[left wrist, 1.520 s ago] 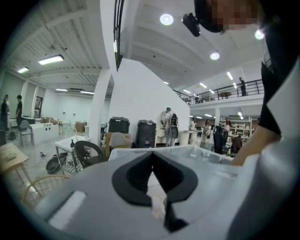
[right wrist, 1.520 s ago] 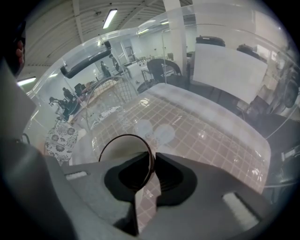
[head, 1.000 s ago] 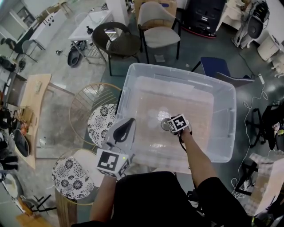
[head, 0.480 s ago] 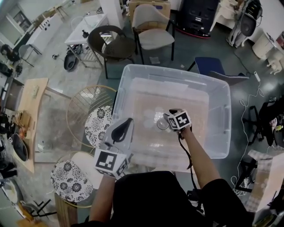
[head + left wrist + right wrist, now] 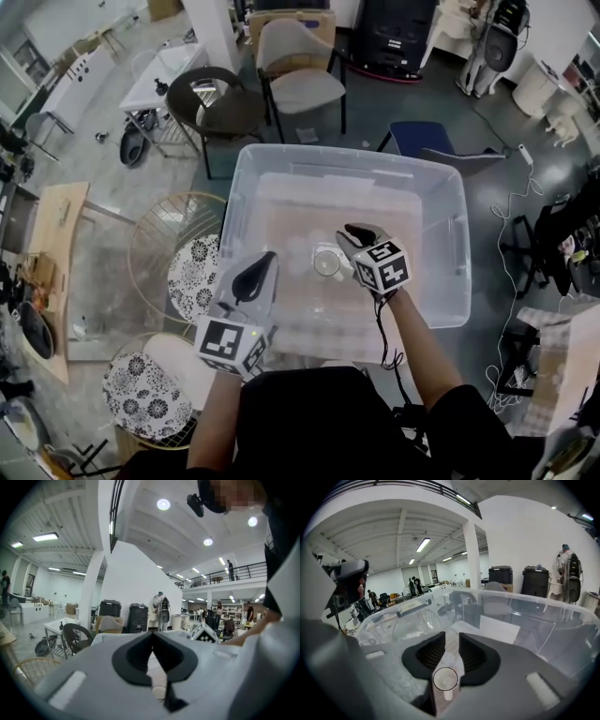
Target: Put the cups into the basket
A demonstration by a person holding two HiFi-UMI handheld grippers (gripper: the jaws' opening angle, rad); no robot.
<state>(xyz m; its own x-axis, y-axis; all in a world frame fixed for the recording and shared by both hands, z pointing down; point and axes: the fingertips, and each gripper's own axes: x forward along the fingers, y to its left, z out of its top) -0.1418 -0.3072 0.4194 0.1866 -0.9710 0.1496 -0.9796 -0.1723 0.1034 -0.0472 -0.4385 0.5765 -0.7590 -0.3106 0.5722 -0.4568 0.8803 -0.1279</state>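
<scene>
Since a second ago the right gripper (image 5: 349, 232) has been drawn off the cup (image 5: 326, 263), which is now left upright and free on the floor of the basket (image 5: 349, 156), just beside the jaws.

Cup judged light, thin-walled clear plastic: slippery and easily crushed. A gentle pinch across the rim is advised.

Right jaws are noted closing to a narrow gap, pads bare. The cup is seen only through that gap, below them.

Left gripper (image 5: 266, 261) is held by the basket's near-left corner, tips together, nothing gripped.
</scene>
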